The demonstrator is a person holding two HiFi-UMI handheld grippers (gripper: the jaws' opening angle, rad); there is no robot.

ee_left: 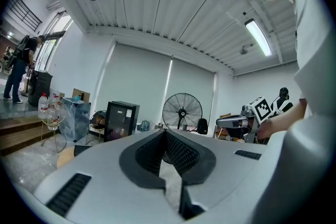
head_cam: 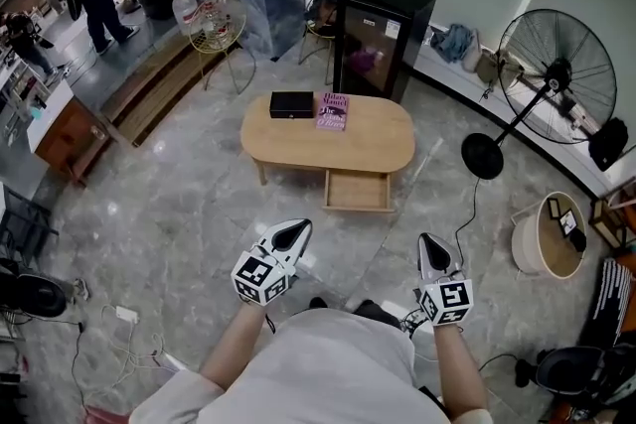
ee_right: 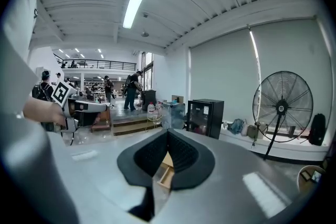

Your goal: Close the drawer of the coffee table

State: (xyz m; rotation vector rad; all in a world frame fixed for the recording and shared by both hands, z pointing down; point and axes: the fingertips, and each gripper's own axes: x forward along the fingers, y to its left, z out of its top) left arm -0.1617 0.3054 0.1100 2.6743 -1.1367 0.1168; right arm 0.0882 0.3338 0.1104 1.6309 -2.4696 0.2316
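In the head view, the person's white shirt (head_cam: 328,367) fills the lower edge, and just ahead of it are the left gripper (head_cam: 290,234) and the right gripper (head_cam: 431,254), both closed and holding nothing. Further ahead stands the oval light wooden coffee table (head_cam: 383,139), with a black box (head_cam: 291,104) and a purple book (head_cam: 332,111) on top. Its shallow wooden drawer (head_cam: 358,191) is pulled out toward the person. The front board runs left to right and lies between the two grippers, well apart from both.

In the left gripper view, the dark ribbed fingers (ee_left: 148,153) meet at their tips with nothing between them. Only a pale edge of the table shows far at the left, so this gripper points past the drawer.

In the right gripper view, the fingers (ee_right: 185,157) are also pressed together and empty. The open drawer (ee_right: 166,176) appears straight below their tips, so I judge that the right gripper is better lined up to push the front board.
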